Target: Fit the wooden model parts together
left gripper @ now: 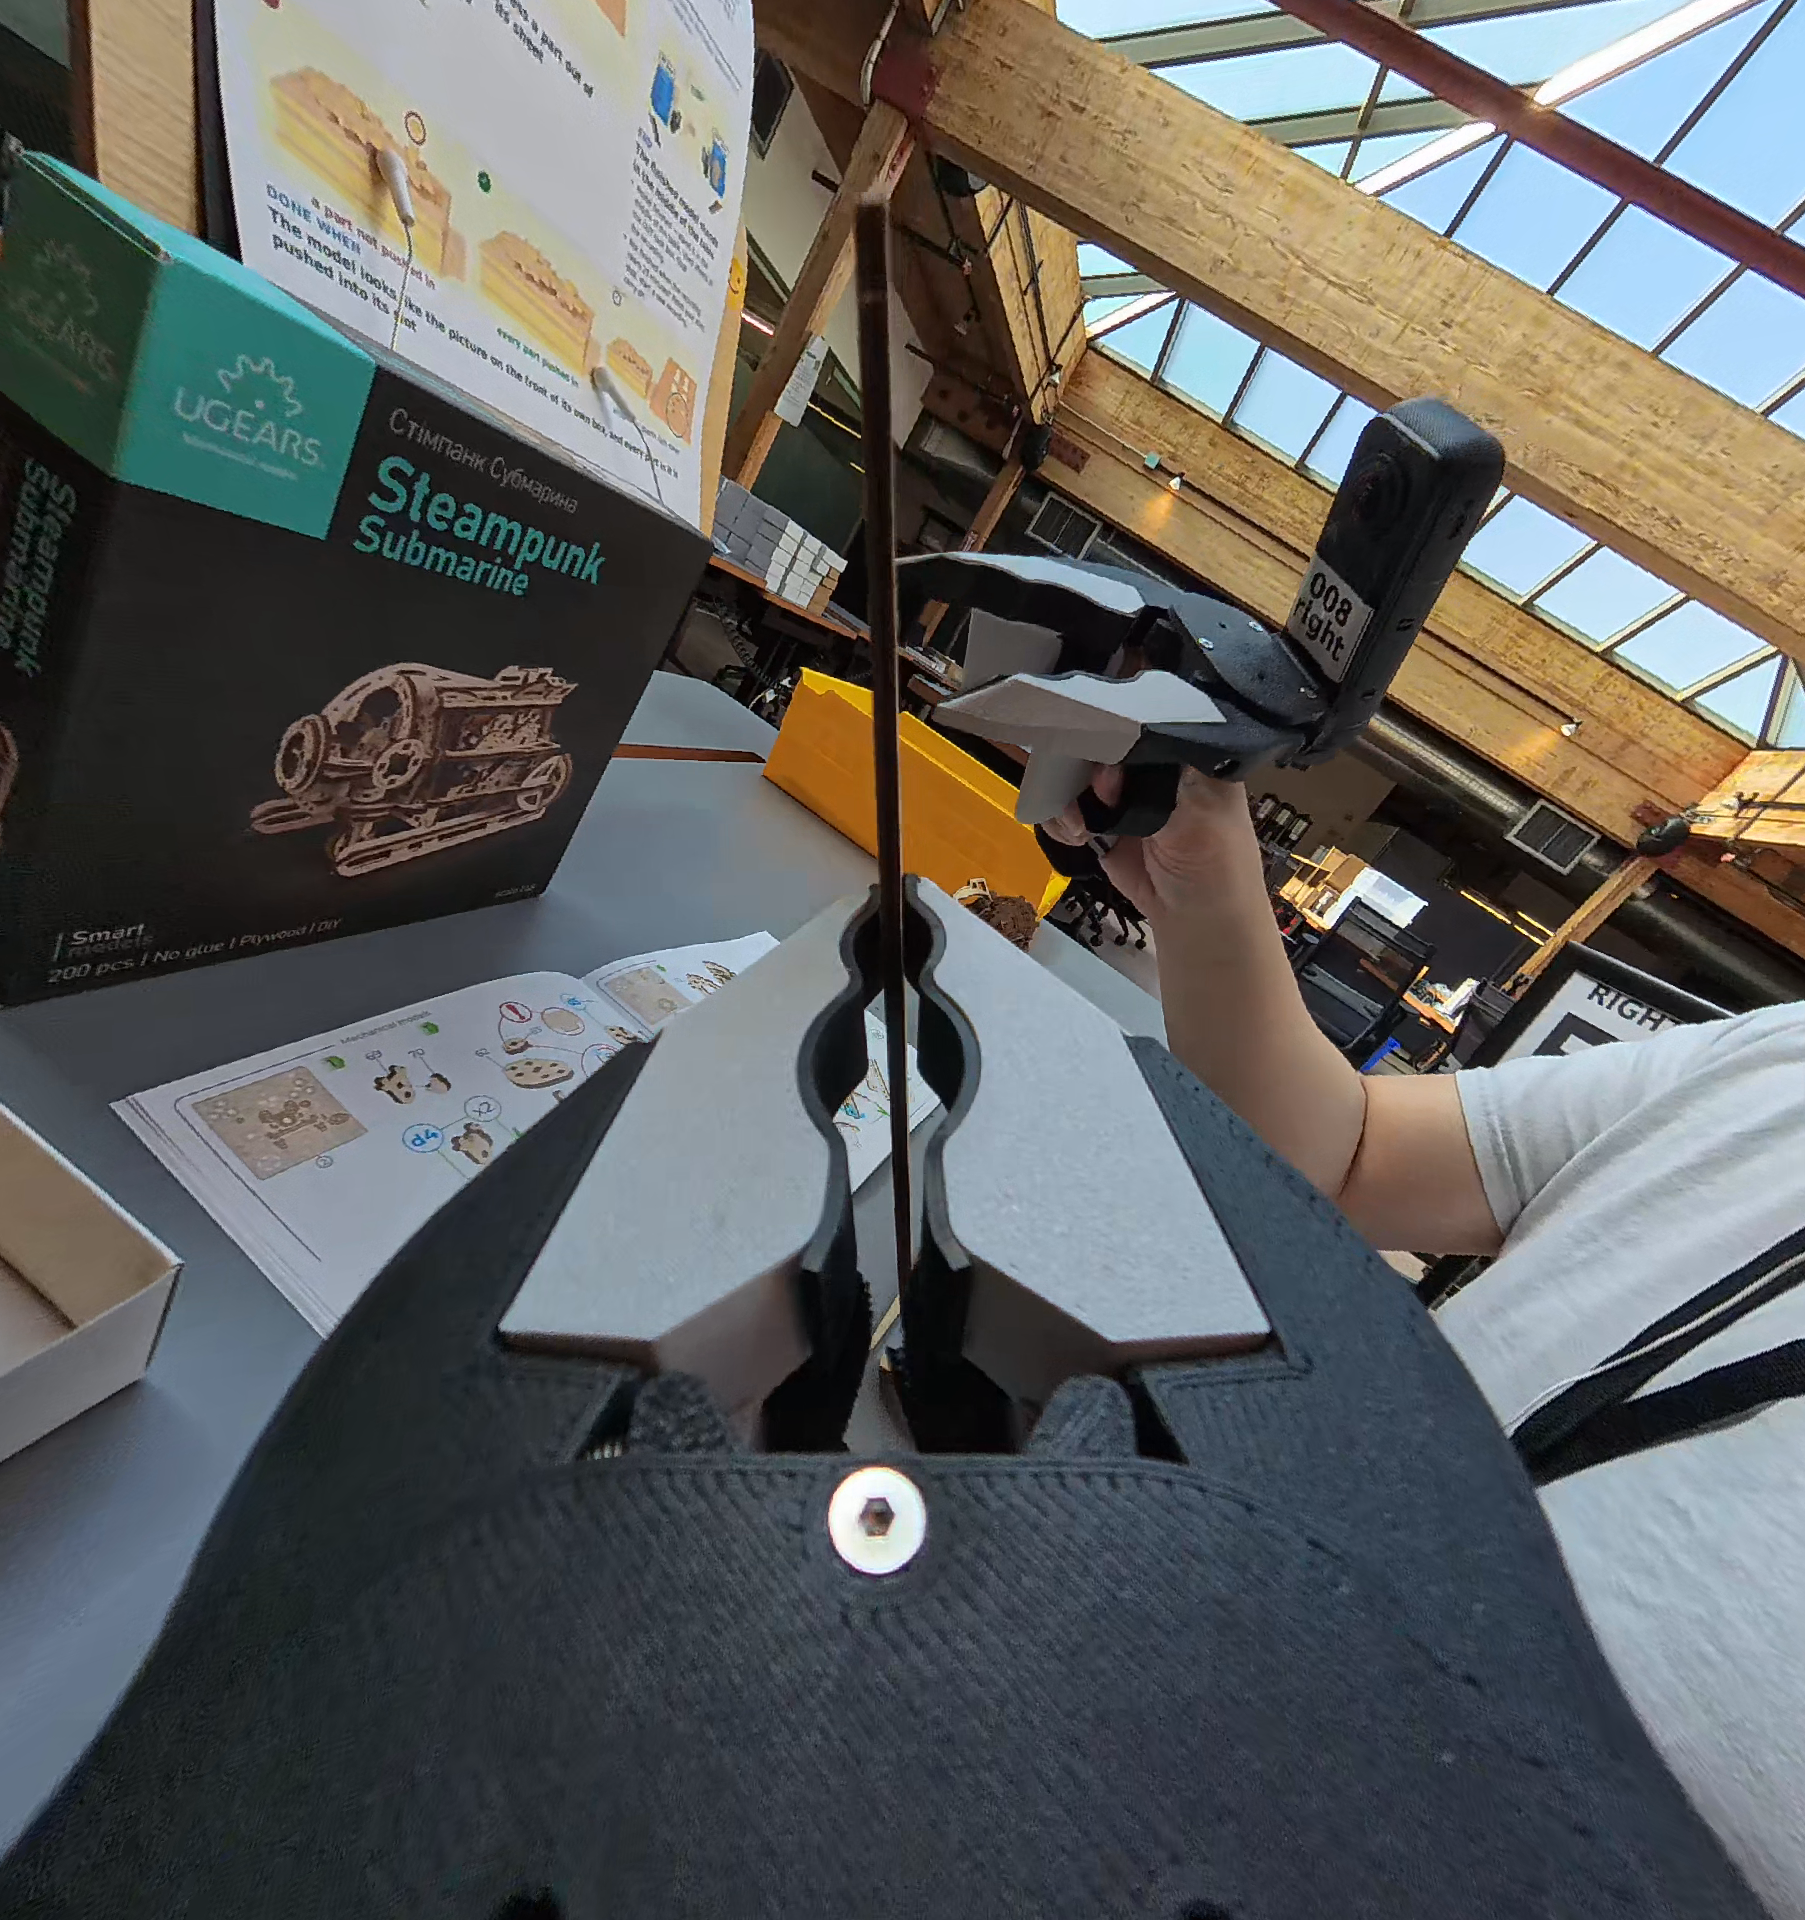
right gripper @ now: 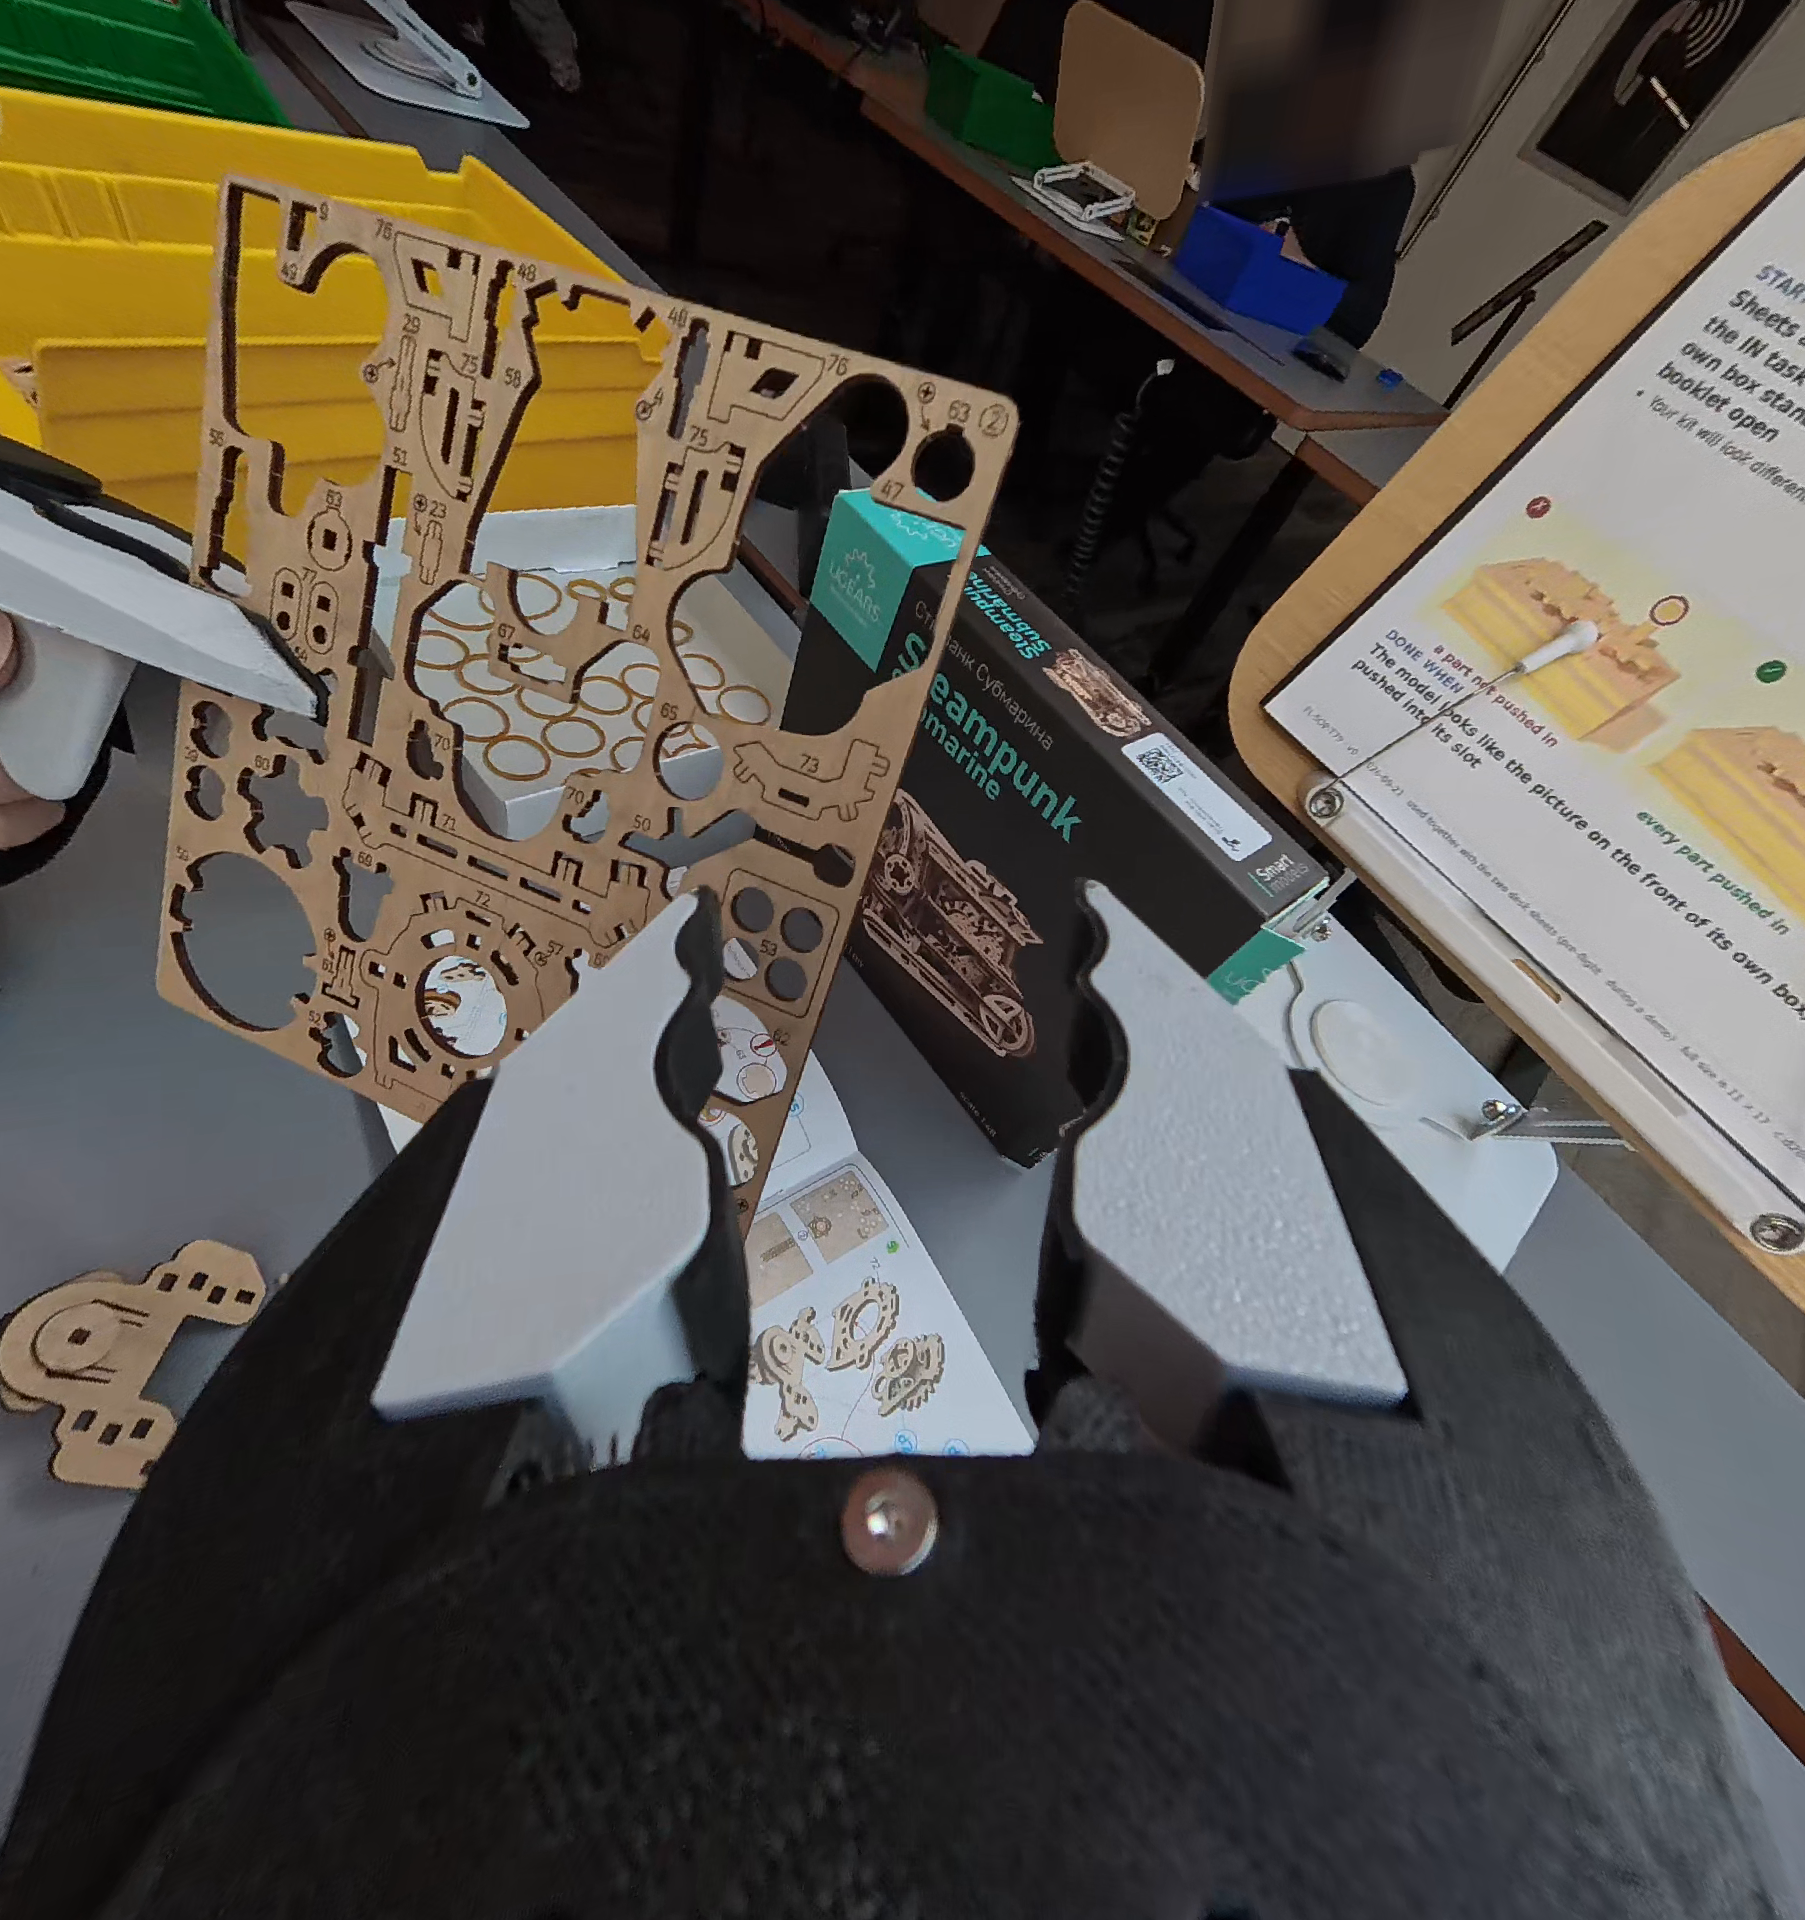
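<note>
Sheet: plywood sheet (right gripper: 524, 665) of laser-cut parts, many already punched out, held up in the air above the table (right gripper: 150, 1143); in the left wrist view it shows edge-on as a thin dark strip (left gripper: 882, 623) rising between the fingers.
Left gripper: (left gripper: 893, 914) jaws pressed together on the sheet's edge; in the right wrist view it (right gripper: 295, 675) grips the sheet's left side, with a hand on its handle.
Right gripper: (right gripper: 893, 914) jaws apart and holding nothing, tips just in front of the sheet's lower right corner; in the left wrist view it (left gripper: 939, 634) is close to the sheet's far face, and whether it touches cannot be told.
Loose part: a flat assembled wooden piece (right gripper: 113, 1351) lies on the table, at lower left in the right wrist view.
Kit box: dark and teal box (left gripper: 285, 644) stands upright on the table behind the sheet.
Booklet: open instruction booklet (left gripper: 378, 1101) lies flat on the table below the grippers.
Bin: yellow bin (right gripper: 150, 260) behind the sheet.
Board: instruction board (right gripper: 1604, 675) propped at the table's edge, beside the box.
Tray: shallow white box (left gripper: 36, 1299) at the left edge.
</note>
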Action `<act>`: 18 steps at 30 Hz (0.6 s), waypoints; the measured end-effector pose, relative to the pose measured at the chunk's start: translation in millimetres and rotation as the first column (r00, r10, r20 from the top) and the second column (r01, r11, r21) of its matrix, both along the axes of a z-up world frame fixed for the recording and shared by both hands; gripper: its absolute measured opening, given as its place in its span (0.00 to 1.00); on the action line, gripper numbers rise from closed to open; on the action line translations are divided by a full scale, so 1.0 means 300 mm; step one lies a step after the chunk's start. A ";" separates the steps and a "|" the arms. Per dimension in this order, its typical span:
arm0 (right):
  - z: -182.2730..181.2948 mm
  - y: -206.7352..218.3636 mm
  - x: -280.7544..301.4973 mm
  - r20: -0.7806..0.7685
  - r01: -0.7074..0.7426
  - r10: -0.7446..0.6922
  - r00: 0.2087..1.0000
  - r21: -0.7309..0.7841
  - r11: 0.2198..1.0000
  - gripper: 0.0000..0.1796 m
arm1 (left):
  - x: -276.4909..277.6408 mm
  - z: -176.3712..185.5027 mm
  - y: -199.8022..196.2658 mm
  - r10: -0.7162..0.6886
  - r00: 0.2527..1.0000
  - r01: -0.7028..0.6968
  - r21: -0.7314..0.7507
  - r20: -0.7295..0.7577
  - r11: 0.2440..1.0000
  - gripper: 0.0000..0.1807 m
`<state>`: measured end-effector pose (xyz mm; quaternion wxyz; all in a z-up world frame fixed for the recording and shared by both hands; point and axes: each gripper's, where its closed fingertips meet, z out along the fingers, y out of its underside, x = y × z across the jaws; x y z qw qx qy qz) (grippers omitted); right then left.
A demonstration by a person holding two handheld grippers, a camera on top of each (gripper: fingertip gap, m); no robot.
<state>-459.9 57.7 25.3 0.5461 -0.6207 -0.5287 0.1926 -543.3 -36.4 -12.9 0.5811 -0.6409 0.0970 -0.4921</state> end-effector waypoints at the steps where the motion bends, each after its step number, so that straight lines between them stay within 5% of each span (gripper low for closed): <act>1: -0.017 -0.005 -0.007 0.001 -0.025 0.025 1.000 -0.027 0.999 0.37 | 0.000 0.002 0.000 0.001 1.000 -0.001 0.005 0.003 1.000 0.00; 4: -0.077 -0.044 -0.048 -0.141 -0.184 0.149 0.979 -0.285 0.941 0.46 | 0.006 0.020 -0.008 -0.002 1.000 0.001 0.041 0.015 0.999 0.00; 7: -0.132 -0.119 -0.083 -0.319 -0.407 0.263 0.910 -0.578 0.707 0.51 | 0.022 0.037 -0.019 -0.019 1.000 0.018 0.066 0.022 0.998 0.00; 10: -0.127 -0.196 -0.092 -0.447 -0.571 0.356 0.821 -0.640 0.514 0.33 | 0.050 0.043 -0.027 -0.041 0.999 0.040 0.075 0.013 0.996 0.00; 12: -0.099 -0.243 -0.085 -0.513 -0.660 0.415 0.751 -0.605 0.445 0.06 | 0.068 0.045 -0.031 -0.056 0.998 0.055 0.077 0.010 0.995 0.00; 15: -0.075 -0.266 -0.075 -0.578 -0.707 0.410 0.706 -0.612 0.354 0.01 | 0.072 0.051 -0.036 -0.070 0.997 0.068 0.083 0.022 0.994 0.00; 18: -0.085 -0.249 -0.074 -0.581 -0.695 0.384 0.718 -0.624 0.356 0.00 | 0.102 0.020 -0.037 -0.114 0.993 0.114 0.023 -0.006 0.993 0.14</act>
